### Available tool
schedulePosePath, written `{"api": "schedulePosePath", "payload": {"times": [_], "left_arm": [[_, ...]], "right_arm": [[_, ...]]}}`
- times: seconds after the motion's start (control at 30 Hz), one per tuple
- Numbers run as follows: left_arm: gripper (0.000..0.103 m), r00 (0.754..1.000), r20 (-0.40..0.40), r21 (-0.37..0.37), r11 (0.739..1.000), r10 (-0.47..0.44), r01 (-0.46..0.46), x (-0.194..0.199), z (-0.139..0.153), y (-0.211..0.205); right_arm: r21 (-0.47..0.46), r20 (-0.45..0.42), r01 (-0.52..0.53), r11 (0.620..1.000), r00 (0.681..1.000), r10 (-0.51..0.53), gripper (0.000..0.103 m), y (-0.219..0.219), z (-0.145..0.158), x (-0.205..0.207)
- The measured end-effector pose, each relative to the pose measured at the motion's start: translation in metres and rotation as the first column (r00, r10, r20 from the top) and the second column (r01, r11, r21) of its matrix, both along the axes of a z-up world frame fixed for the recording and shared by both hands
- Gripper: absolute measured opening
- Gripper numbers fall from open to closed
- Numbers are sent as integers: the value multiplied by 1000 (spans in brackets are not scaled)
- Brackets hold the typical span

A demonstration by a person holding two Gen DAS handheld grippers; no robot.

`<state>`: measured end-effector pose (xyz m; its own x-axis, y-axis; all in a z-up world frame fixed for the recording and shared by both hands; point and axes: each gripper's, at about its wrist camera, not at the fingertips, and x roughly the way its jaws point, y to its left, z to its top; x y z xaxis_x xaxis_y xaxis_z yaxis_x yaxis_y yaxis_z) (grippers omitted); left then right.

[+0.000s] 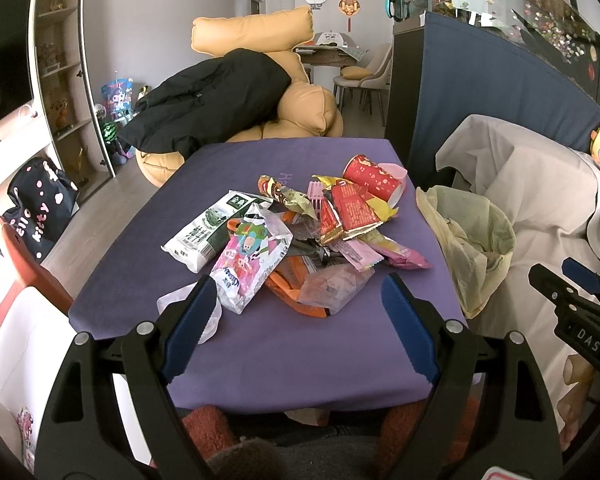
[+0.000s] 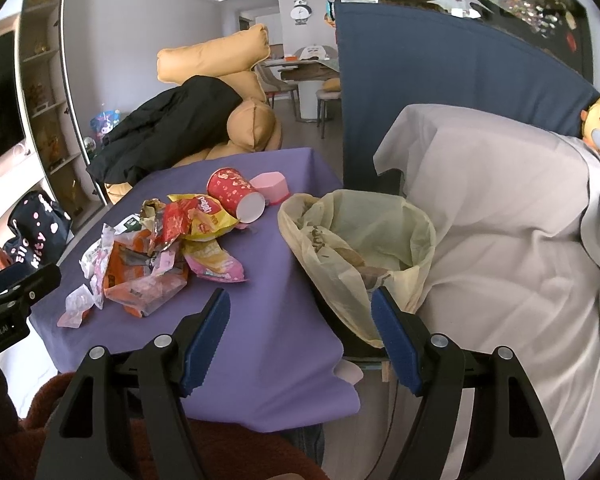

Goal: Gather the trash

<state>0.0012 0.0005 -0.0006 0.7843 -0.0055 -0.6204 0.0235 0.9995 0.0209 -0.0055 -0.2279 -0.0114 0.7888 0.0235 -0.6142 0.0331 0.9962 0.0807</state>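
Green-white carton (image 1: 208,229) in left view only

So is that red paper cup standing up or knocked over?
Knocked over. The red paper cup lies on its side on the purple tablecloth, its white base facing the right wrist camera, beside the wrapper pile.

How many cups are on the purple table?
1. The red paper cup lies on its side at the far end of the trash pile, beside a pink container. Wrappers could hide another.

Desk (image 1: 260,344) cover: purple. Cup (image 1: 374,176): red, pale speckles. Carton (image 1: 208,232): white and green. Bag (image 2: 364,232): pale yellow. Fingers (image 1: 190,320): blue pads, black frames.
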Motion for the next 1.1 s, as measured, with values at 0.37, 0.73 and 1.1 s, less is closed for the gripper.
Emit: {"api": "schedulePosePath", "payload": {"times": [0.37,0.73,1.1], "left_arm": [[81,1000,-2,0,1000,1,-1,3,-1,2],[81,1000,-3,0,1000,1,-1,3,-1,2],[81,1000,-4,-1,1000,1,-1,3,-1,2]], "right_arm": [[1,2,1,1000,1000,-1,69,-1,0,0],[1,1,1,1000,1000,-1,69,-1,0,0],[0,1,2,1000,1000,-2,69,-1,0,0]]}}
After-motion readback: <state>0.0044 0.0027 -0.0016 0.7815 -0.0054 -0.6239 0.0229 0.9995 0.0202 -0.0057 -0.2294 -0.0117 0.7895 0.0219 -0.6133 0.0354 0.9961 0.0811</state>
